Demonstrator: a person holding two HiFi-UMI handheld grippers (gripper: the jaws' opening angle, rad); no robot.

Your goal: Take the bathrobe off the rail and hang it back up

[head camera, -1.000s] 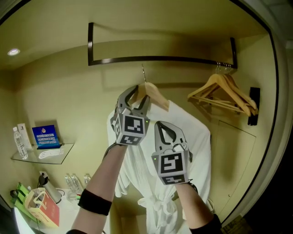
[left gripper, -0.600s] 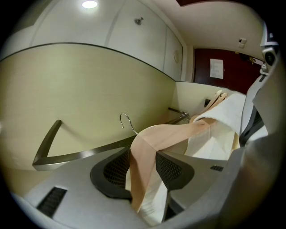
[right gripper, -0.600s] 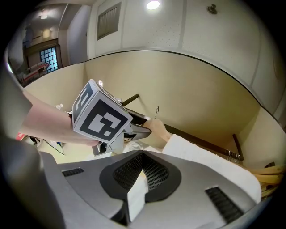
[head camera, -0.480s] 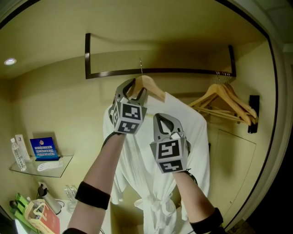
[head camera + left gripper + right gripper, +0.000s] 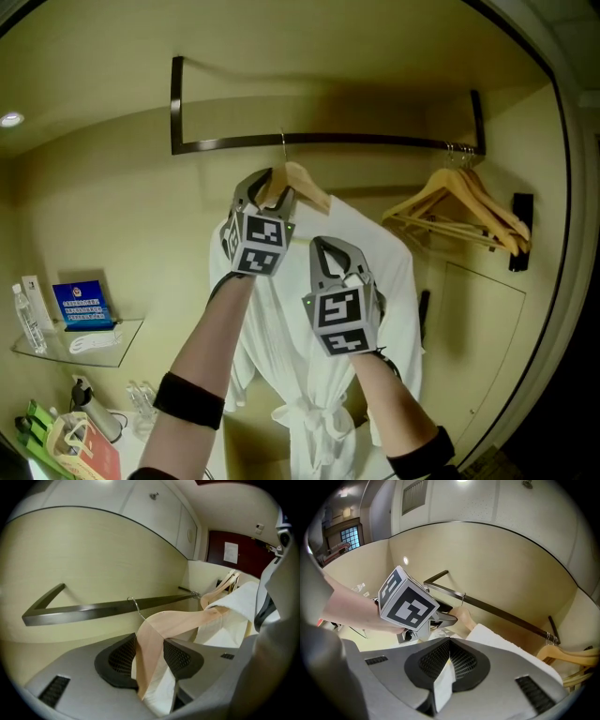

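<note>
Upper centre of head view: left hand-held gripper [image 5: 272, 190] is clamping one arm of the light wooden hanger [image 5: 307, 184], robe cloth caught alongside. Just below, right hand-held gripper [image 5: 335, 255] is pinching shut on a fold of the white terry bathrobe [image 5: 319, 384], which is draping from that hanger at frame centre. Hanger's hook is sitting level with the dark metal rail [image 5: 375, 141]; hooked over it or not, unclear.
</note>
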